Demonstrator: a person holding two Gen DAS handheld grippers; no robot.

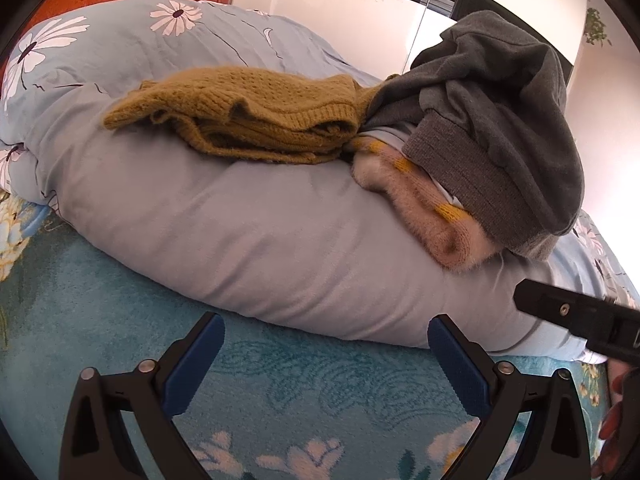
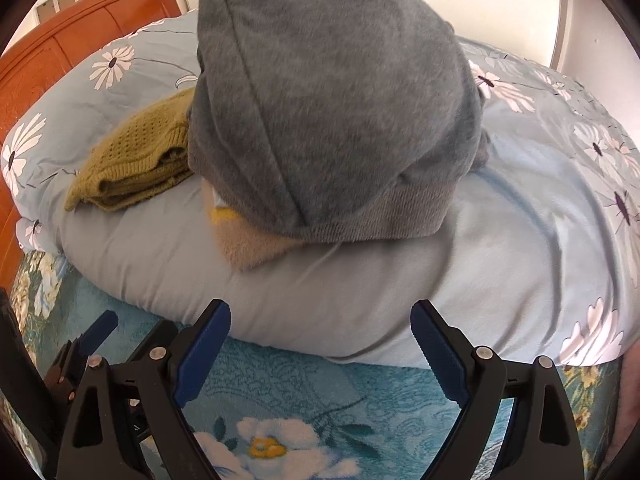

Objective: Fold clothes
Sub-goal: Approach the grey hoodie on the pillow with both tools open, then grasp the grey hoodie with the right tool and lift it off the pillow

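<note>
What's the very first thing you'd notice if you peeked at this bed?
The big grey sweater heaped in a tall lump on the folded duvet, right in front of the right gripper. It sits on a fuzzy beige garment with yellow stripes. To its left lies a mustard knit sweater, and the left gripper waits open over the blue flowered blanket.

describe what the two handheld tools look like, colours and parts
Both match: the left tool and right tool each have two black plastic arms with silver rivets and triangular cut-outs, tipped with blue ridged pads. No cables or sleeves show.
</note>
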